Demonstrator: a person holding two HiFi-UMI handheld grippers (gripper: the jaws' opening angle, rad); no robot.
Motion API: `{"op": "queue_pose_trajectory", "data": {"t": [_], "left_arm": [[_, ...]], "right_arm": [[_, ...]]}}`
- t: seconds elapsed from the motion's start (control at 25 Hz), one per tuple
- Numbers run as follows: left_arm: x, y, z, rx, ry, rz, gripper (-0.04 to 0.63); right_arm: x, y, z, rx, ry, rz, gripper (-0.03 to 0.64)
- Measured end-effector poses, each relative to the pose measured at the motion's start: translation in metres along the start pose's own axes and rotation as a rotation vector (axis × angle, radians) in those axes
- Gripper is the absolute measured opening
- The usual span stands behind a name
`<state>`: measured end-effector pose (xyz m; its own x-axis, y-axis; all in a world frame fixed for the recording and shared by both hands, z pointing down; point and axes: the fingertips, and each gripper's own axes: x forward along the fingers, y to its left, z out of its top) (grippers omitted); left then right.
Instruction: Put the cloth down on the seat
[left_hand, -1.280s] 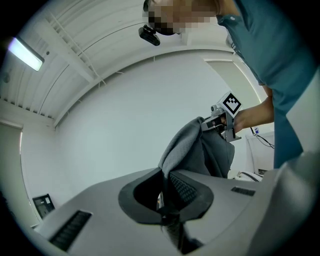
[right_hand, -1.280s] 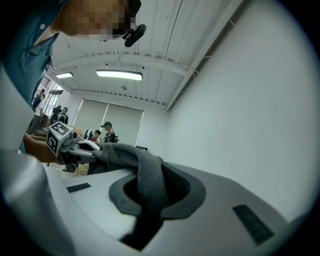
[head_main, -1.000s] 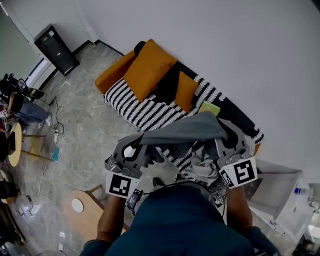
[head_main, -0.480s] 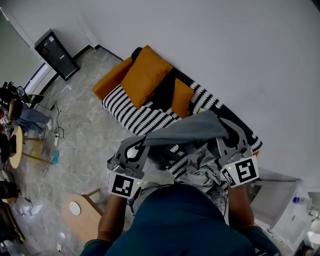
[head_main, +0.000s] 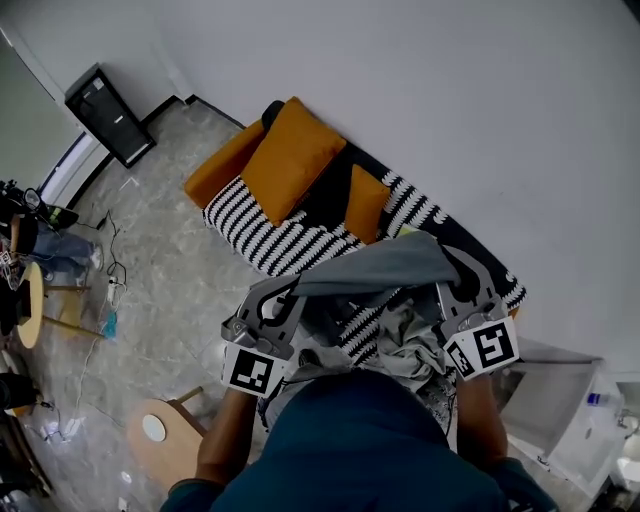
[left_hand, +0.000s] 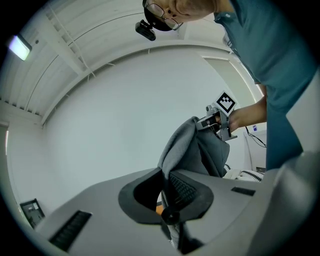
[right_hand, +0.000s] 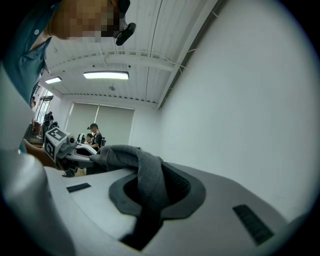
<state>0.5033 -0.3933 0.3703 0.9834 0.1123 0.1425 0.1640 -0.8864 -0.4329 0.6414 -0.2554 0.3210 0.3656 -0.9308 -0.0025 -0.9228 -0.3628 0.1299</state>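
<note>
A grey cloth (head_main: 375, 268) hangs stretched between my two grippers above the right end of the black-and-white striped sofa seat (head_main: 275, 235). My left gripper (head_main: 298, 288) is shut on the cloth's left corner, my right gripper (head_main: 441, 263) on its right corner. In the left gripper view the cloth (left_hand: 192, 145) runs from my left gripper (left_hand: 166, 176) across to the right gripper (left_hand: 216, 119). In the right gripper view the cloth (right_hand: 145, 172) folds down between the jaws of my right gripper (right_hand: 150, 186); the left gripper (right_hand: 62, 145) shows far left.
Orange cushions (head_main: 293, 155) (head_main: 366, 205) lie on the sofa against the white wall. A crumpled pile of pale clothes (head_main: 402, 338) sits under the cloth. A wooden stool (head_main: 158, 432) stands by my left, a white cabinet (head_main: 555, 395) at right, a black box (head_main: 103, 113) far left.
Both grippers have carried the stretched cloth a little further over the sofa. Neither grip has changed.
</note>
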Motion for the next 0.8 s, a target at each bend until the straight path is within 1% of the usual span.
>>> {"op": "queue_pose_trajectory", "data": {"t": [0.24, 0.52, 0.68, 0.72, 0.8], "left_arm": [[-0.002, 0.029, -0.021, -0.015, -0.028, -0.044, 0.025], [-0.001, 0.057, -0.048, -0.044, -0.038, -0.074, 0.025], [0.016, 0.059, -0.057, -0.107, -0.045, -0.09, 0.025], [0.027, 0.06, -0.061, -0.114, -0.038, -0.094, 0.025], [0.048, 0.059, -0.065, -0.104, -0.015, -0.107, 0.025]], "right_arm": [[0.028, 0.016, 0.0, 0.016, 0.015, -0.049, 0.041], [0.052, 0.035, -0.008, 0.018, 0.048, -0.073, 0.041], [0.061, 0.022, -0.019, 0.031, 0.083, -0.081, 0.041], [0.064, 0.014, -0.024, 0.041, 0.087, -0.085, 0.041], [0.069, -0.004, -0.037, 0.061, 0.099, -0.09, 0.041]]}}
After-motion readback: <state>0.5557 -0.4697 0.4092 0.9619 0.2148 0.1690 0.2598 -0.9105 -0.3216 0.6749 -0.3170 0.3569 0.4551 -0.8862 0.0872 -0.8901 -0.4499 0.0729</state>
